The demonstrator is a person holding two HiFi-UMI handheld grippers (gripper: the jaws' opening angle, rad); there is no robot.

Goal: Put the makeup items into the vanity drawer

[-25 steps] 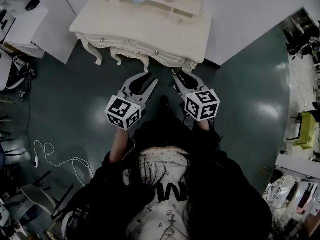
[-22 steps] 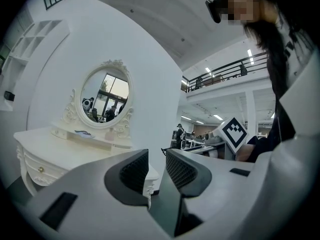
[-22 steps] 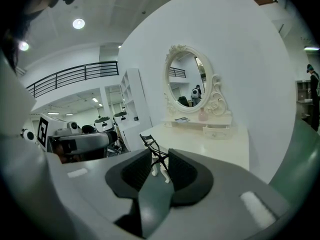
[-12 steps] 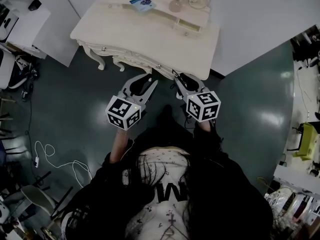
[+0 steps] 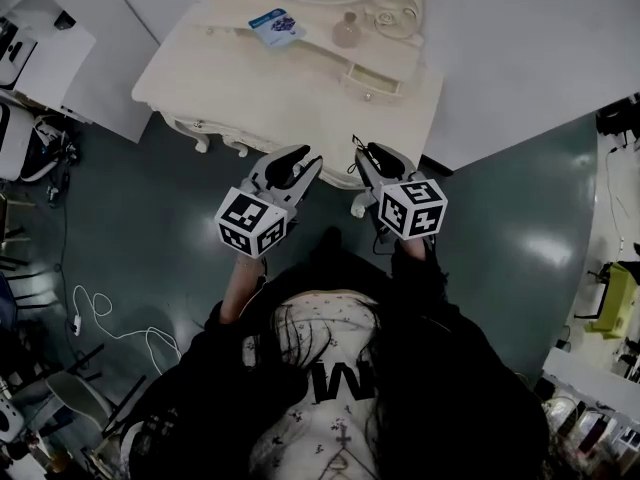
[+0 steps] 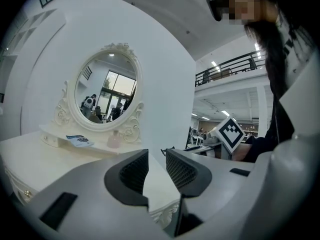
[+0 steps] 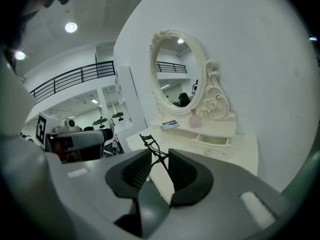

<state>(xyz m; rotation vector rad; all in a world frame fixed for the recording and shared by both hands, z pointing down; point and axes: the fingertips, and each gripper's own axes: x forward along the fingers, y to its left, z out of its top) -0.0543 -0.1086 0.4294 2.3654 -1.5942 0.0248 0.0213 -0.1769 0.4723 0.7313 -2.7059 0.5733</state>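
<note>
Right gripper [image 7: 159, 156]: jaws clamped on the handle end of a black eyelash curler [image 7: 151, 145], whose curved head sticks up and forward past the pads, clear of the table. Left gripper [image 6: 156, 156]: jaws apart, nothing between the ribbed pads; only the cream table edge shows through the gap. From the head view both grippers are held side by side in front of the person, left gripper [image 5: 300, 158] and right gripper [image 5: 370, 154], tips at the near edge of the vanity table [image 5: 280, 93], pointing toward it. Vanity is cream-white with carved legs and an oval mirror [image 6: 105, 91] in a scrolled frame at the back. Below the mirror runs a raised shelf; in its front a small drawer [image 5: 375, 76] stands pulled out, knob facing the person, its inside seen as a pale open box in the right gripper view [image 7: 214, 141]. On the shelf above sit a pink bottle [image 5: 347, 31] just beside the mirror's scroll and, further to the left, a blue-and-white packet [image 5: 275, 25] lying flat. Main tabletop between shelf and grippers is bare. Floor below is dark and glossy.
</note>
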